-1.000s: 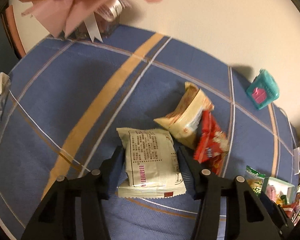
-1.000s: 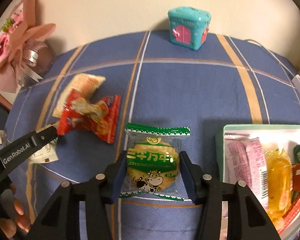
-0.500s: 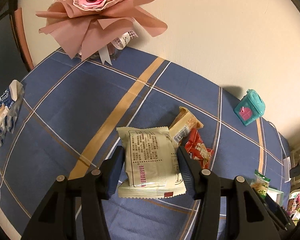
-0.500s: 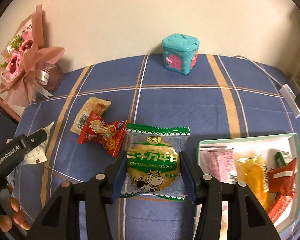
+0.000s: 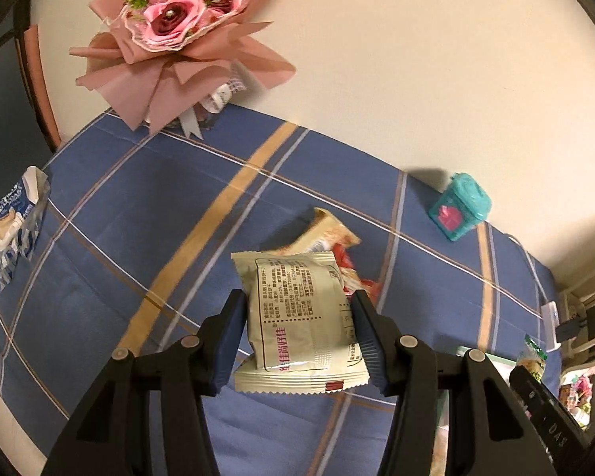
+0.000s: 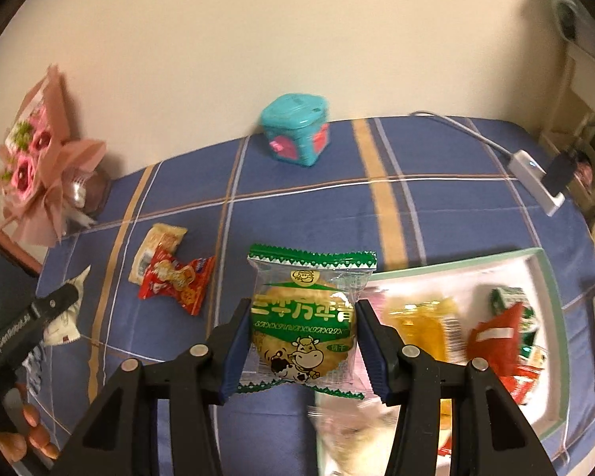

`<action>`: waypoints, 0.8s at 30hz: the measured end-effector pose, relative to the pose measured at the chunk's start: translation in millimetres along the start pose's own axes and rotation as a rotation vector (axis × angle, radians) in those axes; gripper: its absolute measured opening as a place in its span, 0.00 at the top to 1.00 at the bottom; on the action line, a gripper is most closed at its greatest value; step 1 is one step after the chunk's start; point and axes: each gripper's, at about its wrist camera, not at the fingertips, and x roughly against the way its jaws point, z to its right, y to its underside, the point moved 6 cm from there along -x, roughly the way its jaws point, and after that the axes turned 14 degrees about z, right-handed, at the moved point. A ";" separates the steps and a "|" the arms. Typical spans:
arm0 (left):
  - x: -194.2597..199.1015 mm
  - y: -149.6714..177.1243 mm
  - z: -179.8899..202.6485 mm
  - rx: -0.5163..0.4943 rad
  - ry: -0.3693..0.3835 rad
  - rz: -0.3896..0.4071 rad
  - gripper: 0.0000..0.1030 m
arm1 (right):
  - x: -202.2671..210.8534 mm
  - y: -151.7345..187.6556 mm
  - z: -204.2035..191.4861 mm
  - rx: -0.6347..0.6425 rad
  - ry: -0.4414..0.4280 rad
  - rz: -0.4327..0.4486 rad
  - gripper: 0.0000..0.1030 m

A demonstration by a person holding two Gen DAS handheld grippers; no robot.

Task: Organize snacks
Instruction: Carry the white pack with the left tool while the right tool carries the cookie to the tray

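Squarely between each hand-held gripper's pads, cream packet (image 5: 297, 309) and green biscuit packet (image 6: 303, 325).

The left hand-held gripper (image 6: 39, 317) reads "GenRobot.AI"; the green cracker packet (image 6: 303, 317) shows Chinese characters.

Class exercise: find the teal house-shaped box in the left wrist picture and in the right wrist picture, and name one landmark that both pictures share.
Left wrist view: the teal box stands at the right, near the wall, on the blue checked tablecloth.
Right wrist view: the teal box stands at the top centre, against the wall.
Shared landmark: the pink flower bouquet, upper left in the left view, far left in the right view.
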 end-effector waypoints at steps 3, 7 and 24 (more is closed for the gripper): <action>6.4 8.7 16.5 -0.007 0.024 -0.014 0.46 | 10.1 -5.8 23.3 -0.040 0.022 0.013 0.48; 12.6 22.9 43.6 -0.048 0.058 -0.030 0.46 | 24.7 -12.2 59.8 -0.103 0.051 0.029 0.48; 34.3 77.5 177.7 -0.265 0.217 -0.068 0.46 | 53.5 -19.6 209.3 -0.307 0.195 0.063 0.48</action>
